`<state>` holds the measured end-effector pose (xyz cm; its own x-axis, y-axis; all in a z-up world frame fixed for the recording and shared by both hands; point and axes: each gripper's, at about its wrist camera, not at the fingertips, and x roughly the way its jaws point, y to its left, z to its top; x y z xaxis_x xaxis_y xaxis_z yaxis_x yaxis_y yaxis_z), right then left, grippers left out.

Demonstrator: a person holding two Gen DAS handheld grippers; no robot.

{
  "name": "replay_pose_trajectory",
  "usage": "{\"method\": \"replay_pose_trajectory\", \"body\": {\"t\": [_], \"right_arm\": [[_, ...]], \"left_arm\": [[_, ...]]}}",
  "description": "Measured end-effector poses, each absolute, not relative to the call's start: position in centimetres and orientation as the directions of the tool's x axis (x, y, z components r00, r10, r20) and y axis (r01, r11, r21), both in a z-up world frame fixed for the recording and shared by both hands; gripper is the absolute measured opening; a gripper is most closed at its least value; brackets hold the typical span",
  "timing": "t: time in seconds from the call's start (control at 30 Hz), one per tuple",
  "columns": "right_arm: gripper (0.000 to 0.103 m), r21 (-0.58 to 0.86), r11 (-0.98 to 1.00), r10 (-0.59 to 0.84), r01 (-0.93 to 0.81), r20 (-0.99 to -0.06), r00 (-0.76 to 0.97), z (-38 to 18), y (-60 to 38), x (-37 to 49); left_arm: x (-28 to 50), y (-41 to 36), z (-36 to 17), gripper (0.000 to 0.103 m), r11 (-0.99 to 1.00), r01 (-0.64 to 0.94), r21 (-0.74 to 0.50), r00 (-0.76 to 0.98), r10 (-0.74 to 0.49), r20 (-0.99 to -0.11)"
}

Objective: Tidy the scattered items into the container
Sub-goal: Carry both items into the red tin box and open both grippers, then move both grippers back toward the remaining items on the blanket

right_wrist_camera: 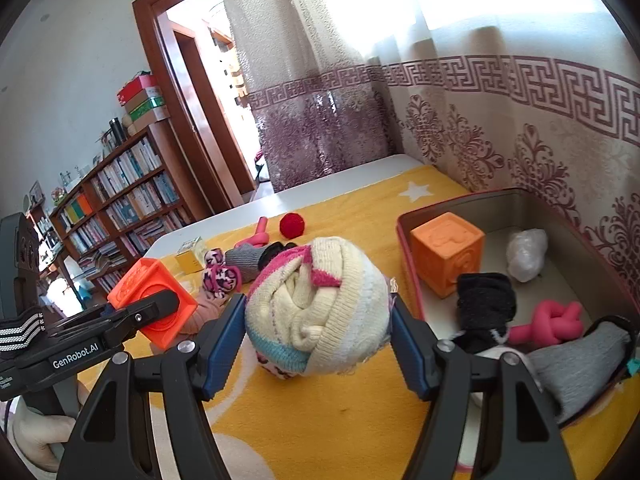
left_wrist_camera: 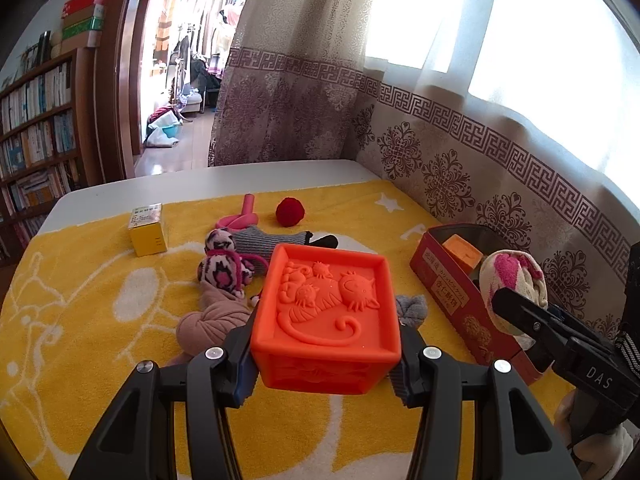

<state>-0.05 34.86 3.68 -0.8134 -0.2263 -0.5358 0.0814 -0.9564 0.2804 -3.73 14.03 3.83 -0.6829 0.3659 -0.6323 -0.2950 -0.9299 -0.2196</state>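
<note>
The left gripper (left_wrist_camera: 326, 360) pinches an orange rubber cube (left_wrist_camera: 326, 316), embossed with cats, above the yellow blanket (left_wrist_camera: 80, 320). The right gripper (right_wrist_camera: 318, 344), its fingers marked "GenRobot.AI", clamps a rolled cream-and-pink sock (right_wrist_camera: 318, 304) beside the red tin (right_wrist_camera: 404, 240), whose side carries Chinese characters.

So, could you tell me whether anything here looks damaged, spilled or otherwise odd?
Nothing stands out. The loose things on the yellow blanket are ordinary clutter, the red tin sits upright, and the orange block and rolled sock look undamaged in the grippers.
</note>
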Motion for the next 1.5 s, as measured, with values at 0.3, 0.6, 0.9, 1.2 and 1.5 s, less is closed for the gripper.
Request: {"method": "replay_pose_trajectory", "body": {"t": [0.3,0.6,0.9,1.2,1.5], "right_arm": [[0.072,0.274,-0.956,-0.045,-0.110,-0.504,-0.862,5.3,43.5,2.2],[0.072,0.269,-0.944,0.026,-0.190,-0.514,-0.858,5.0,47.6,2.7],[0.075,0.256,-0.940,0.057,-0.224,-0.530,-0.846,4.5,49.1,2.5],[0.078,0.267,-0.931,0.075,-0.247,-0.524,-0.849,4.4,50.0,3.1],[0.079,0.264,-0.940,0.049,-0.214,-0.517,-0.854,4.7,48.5,2.6]], "left_arm": [[-4.0,21.0,4.8,0.054,-0.879,-0.423,-0.219,-0.634,0.460,-0.622],[-5.2,27.8,5.3,0.054,-0.823,-0.523,-0.222,-0.576,0.533,-0.620],[-6.9,32.4,5.2,0.055,-0.758,-0.591,-0.277,-0.499,0.613,-0.612],[-7.2,32.7,5.6,0.059,-0.746,-0.596,-0.296,-0.491,0.631,-0.601],[-7.3,28.4,5.5,0.077,-0.823,-0.498,-0.274,-0.570,0.549,-0.611]]}}
